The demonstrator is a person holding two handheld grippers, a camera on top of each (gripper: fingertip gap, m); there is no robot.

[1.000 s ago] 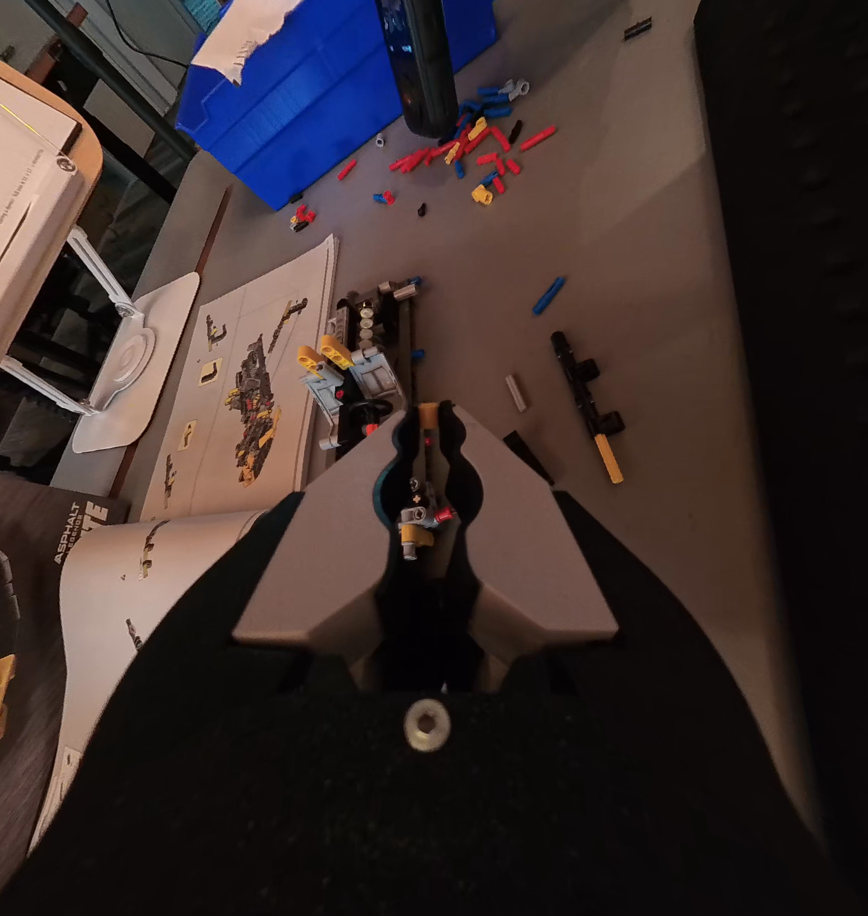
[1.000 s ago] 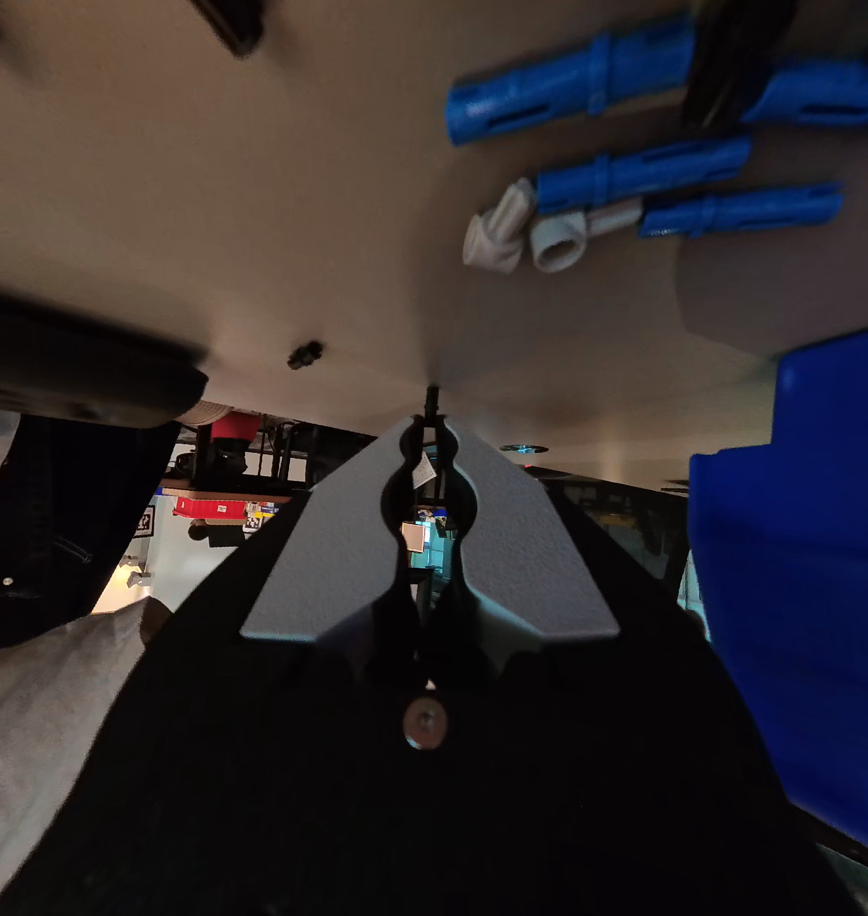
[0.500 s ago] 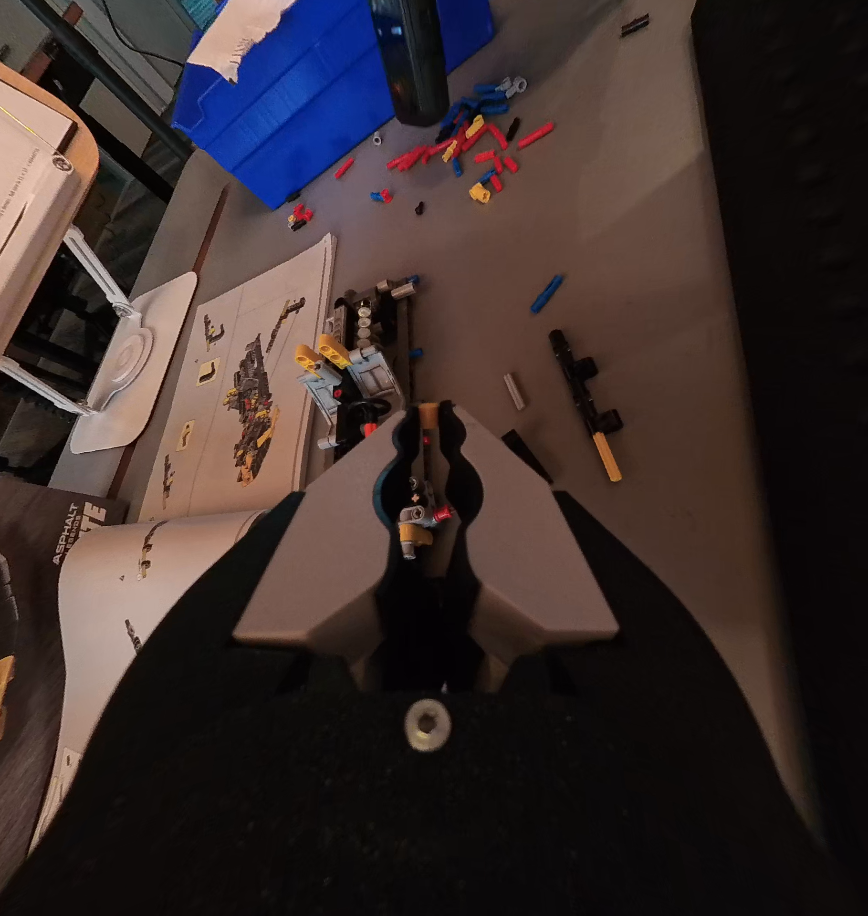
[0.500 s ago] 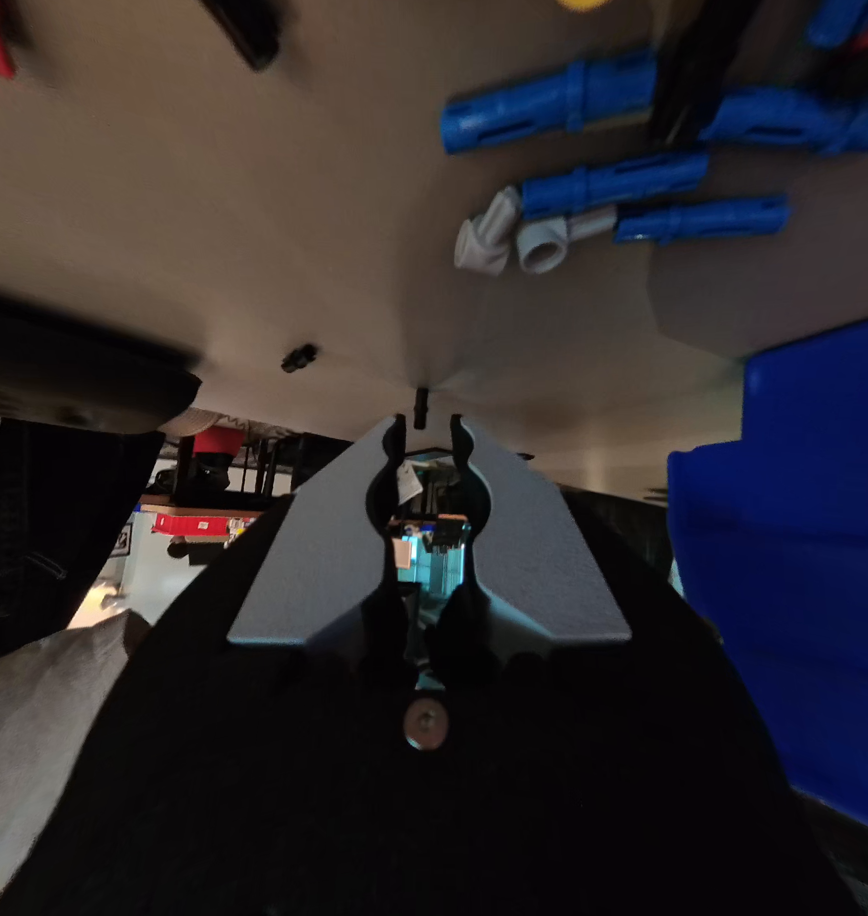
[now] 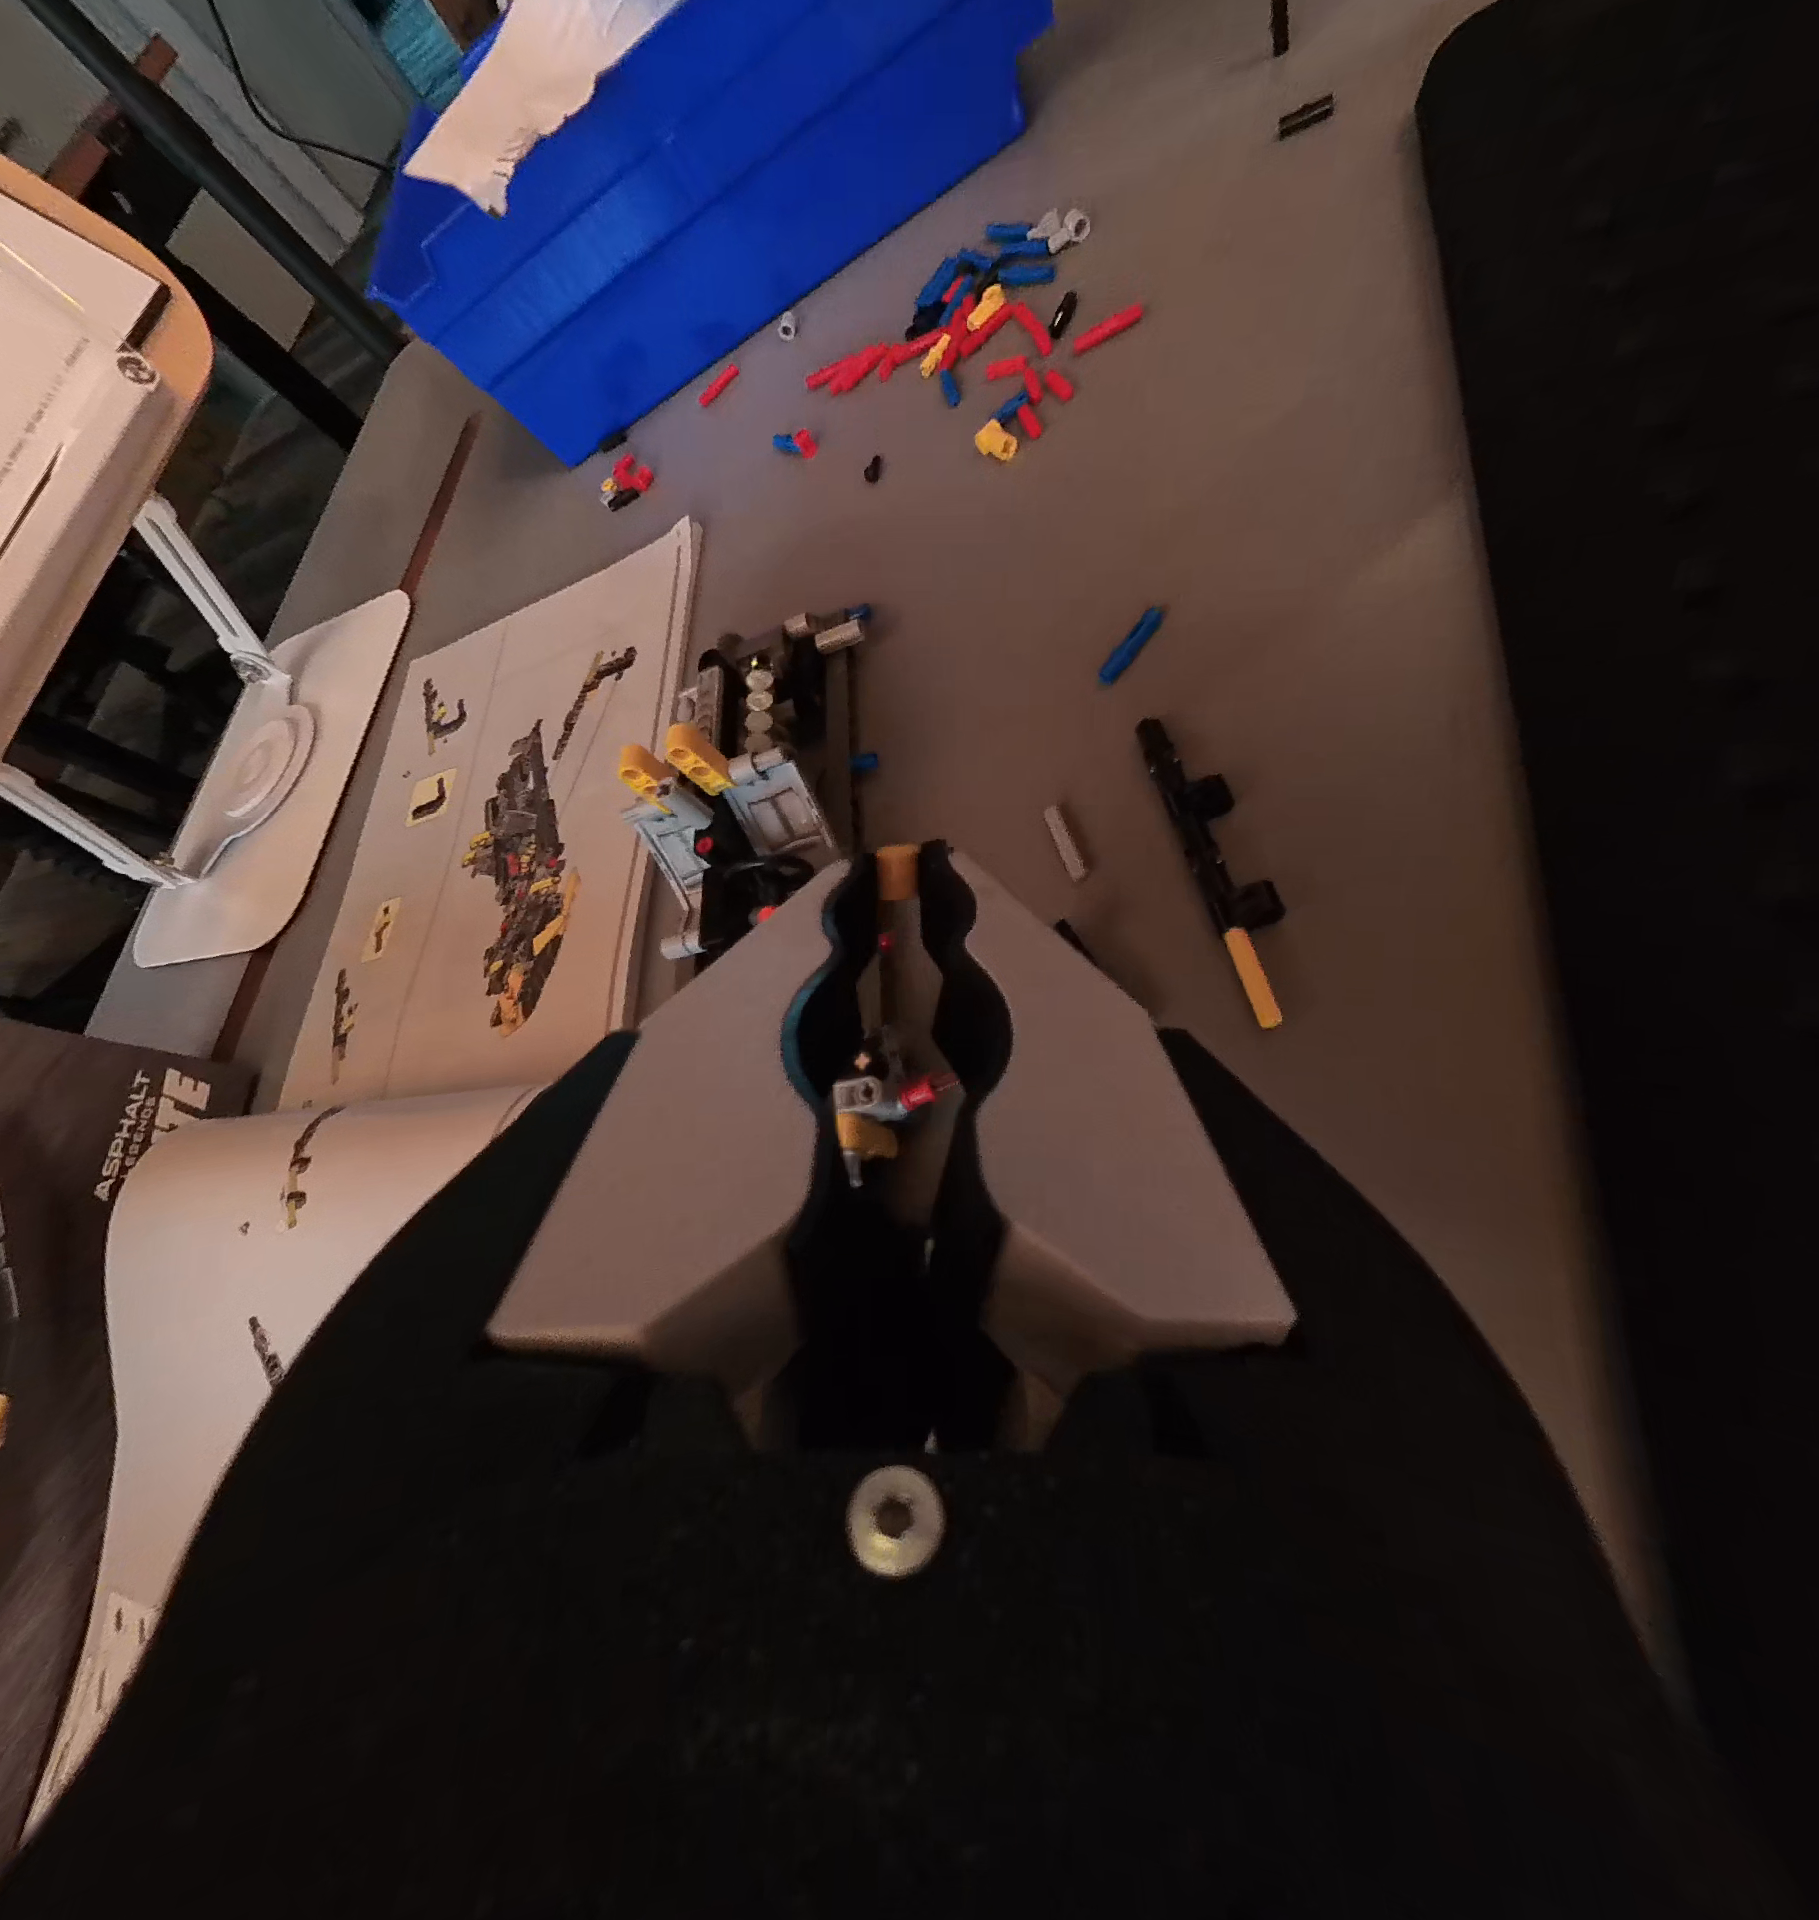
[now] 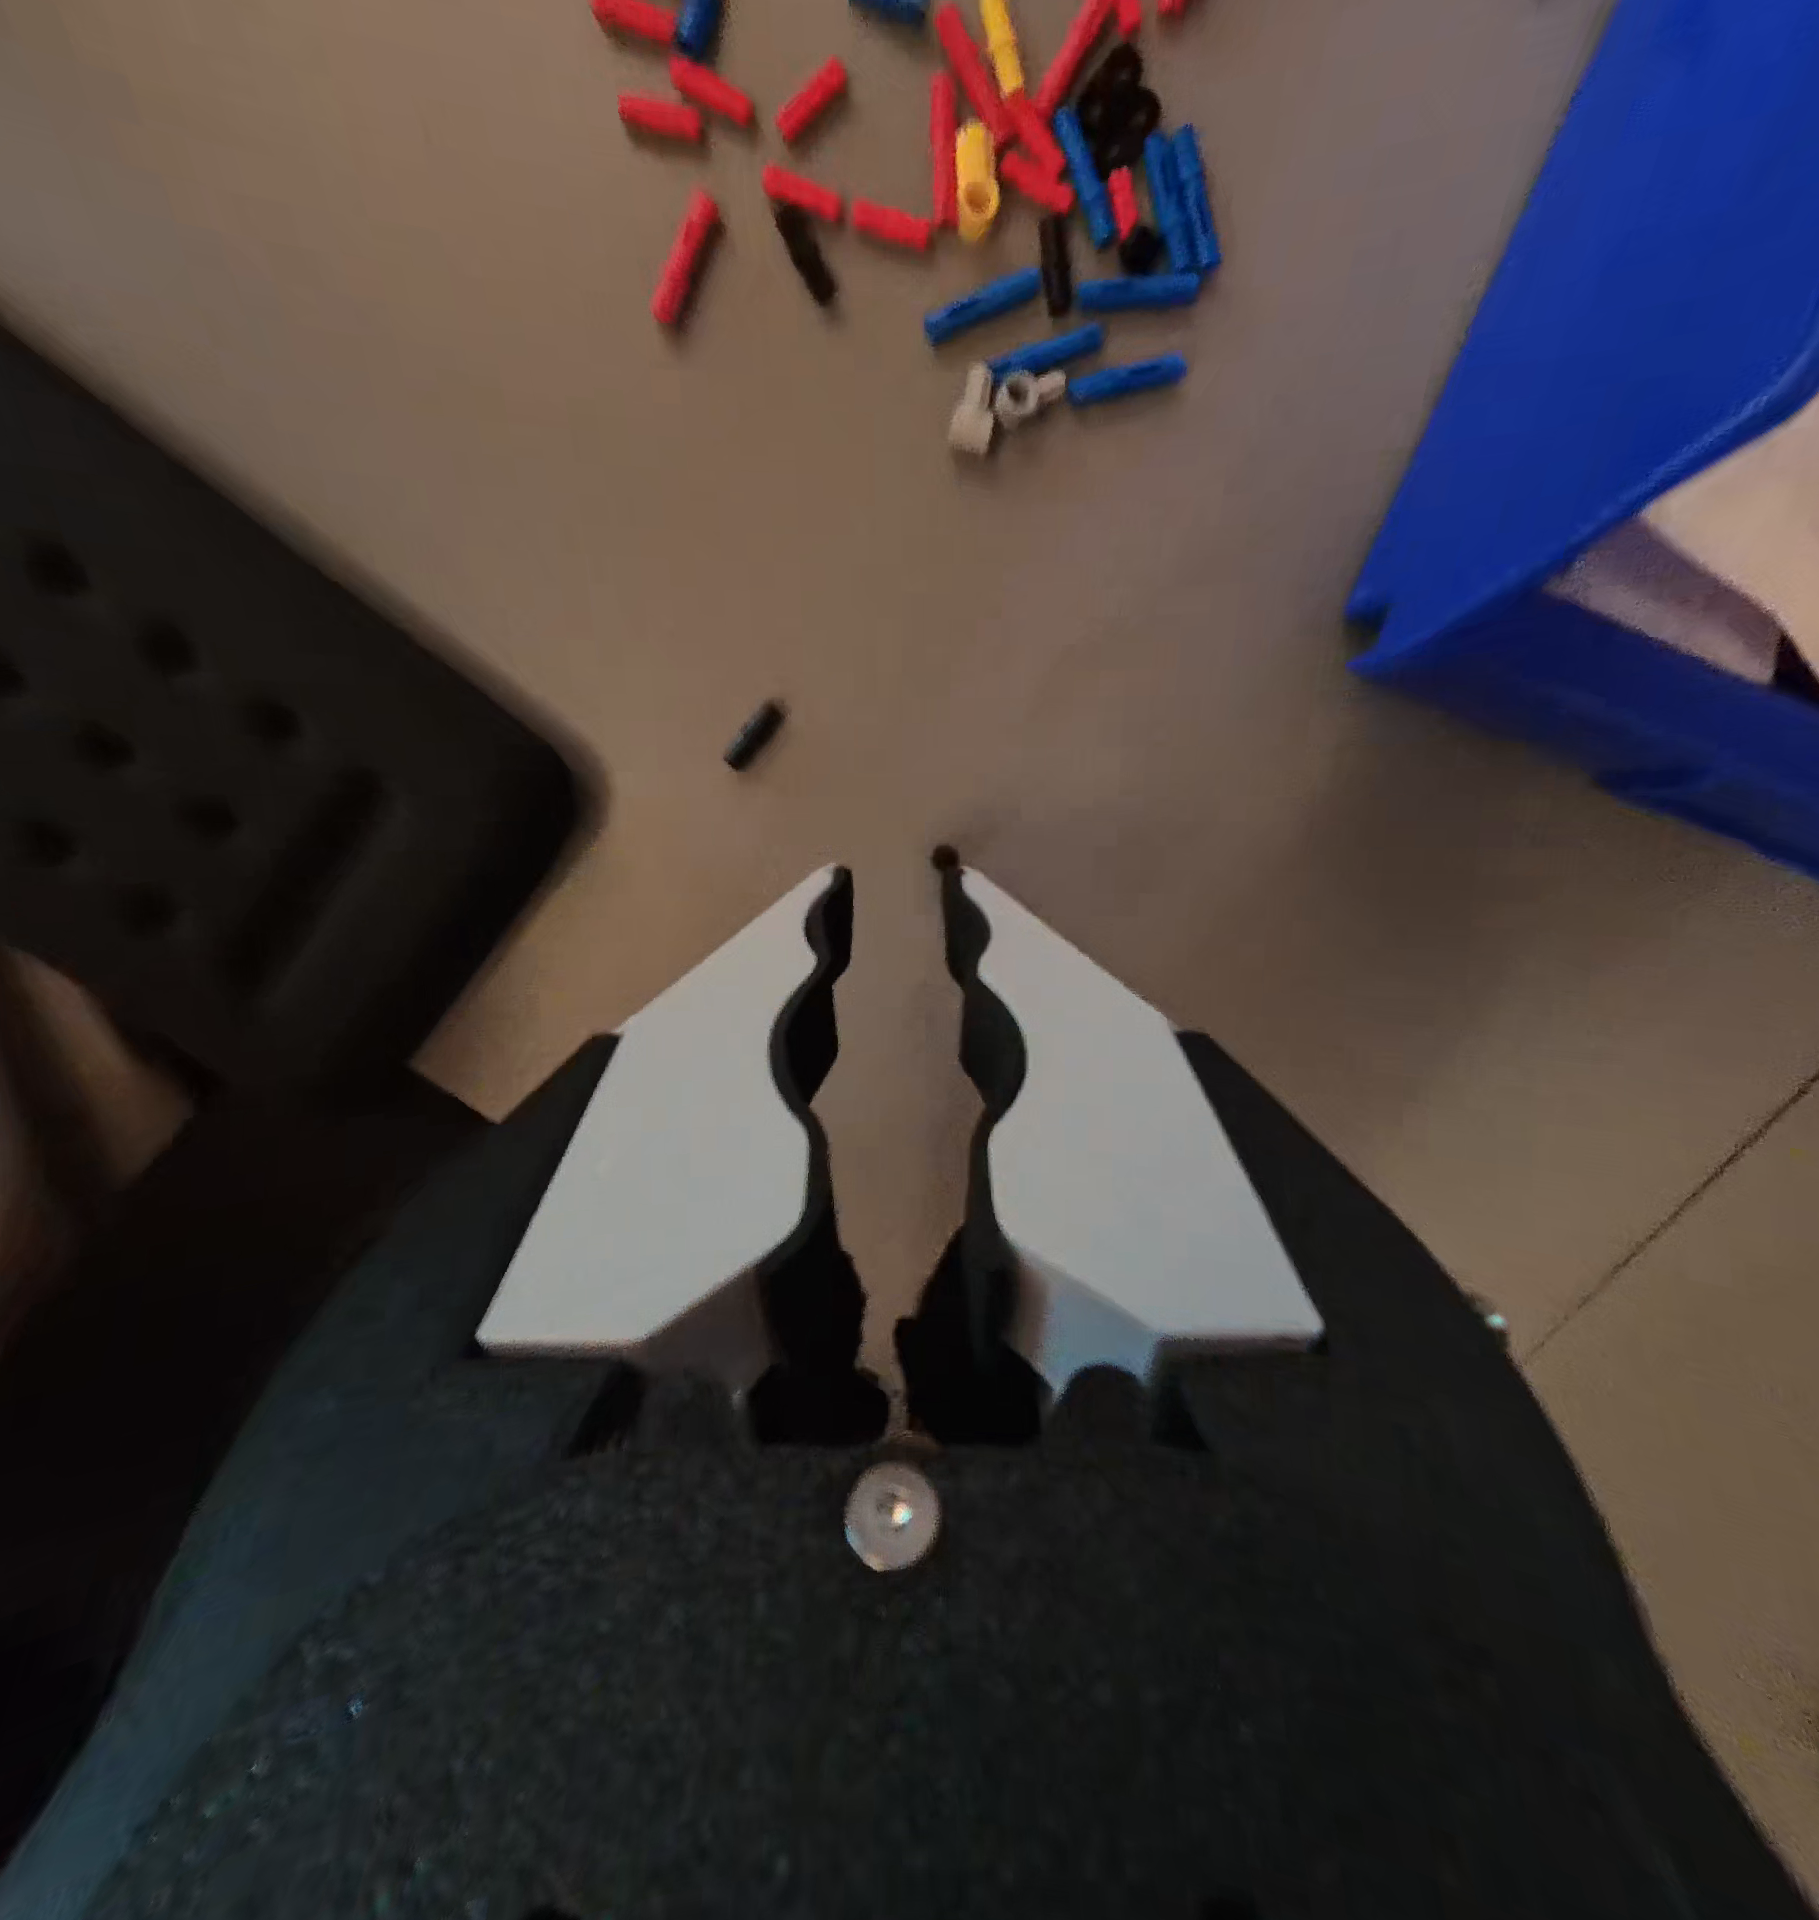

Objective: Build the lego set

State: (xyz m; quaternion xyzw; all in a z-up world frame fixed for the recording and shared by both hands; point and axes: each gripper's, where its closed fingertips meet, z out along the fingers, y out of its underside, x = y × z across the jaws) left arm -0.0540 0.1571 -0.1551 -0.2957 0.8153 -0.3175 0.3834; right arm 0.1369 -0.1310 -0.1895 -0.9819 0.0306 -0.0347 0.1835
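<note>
My left gripper (image 5: pixel 900 860) is shut on a thin black lego subassembly (image 5: pixel 872 1103) with a yellow tip and small grey, red and yellow parts, held above the table. The partly built lego model (image 5: pixel 759 774) lies just ahead of it, beside the open instruction booklet (image 5: pixel 510 831). My right gripper (image 6: pixel 894 873) is open with a narrow gap and holds nothing. A small black pin (image 6: pixel 944 856) sits at its right fingertip; I cannot tell if it touches. The pile of red, blue, yellow and black pins (image 6: pixel 998 177) lies ahead; it also shows in the left wrist view (image 5: pixel 988 332).
A blue bin (image 5: pixel 707 197) stands at the back, on the right in the right wrist view (image 6: pixel 1611 416). A black axle assembly with a yellow end (image 5: pixel 1206 862), a blue pin (image 5: pixel 1130 644) and a grey piece (image 5: pixel 1067 842) lie loose. A black perforated mat (image 6: pixel 157 727) and another black pin (image 6: pixel 754 734) lie left. My right gripper is the nearer one to the black pin (image 6: pixel 754 734): about 5 centimeters, against 30 centimeters. Look for it in the left wrist view (image 5: pixel 1300 117) too.
My right gripper was shut on a thin black pin; it has opened and drawn back from the pile, and has left the left wrist view. The left gripper has barely moved.
</note>
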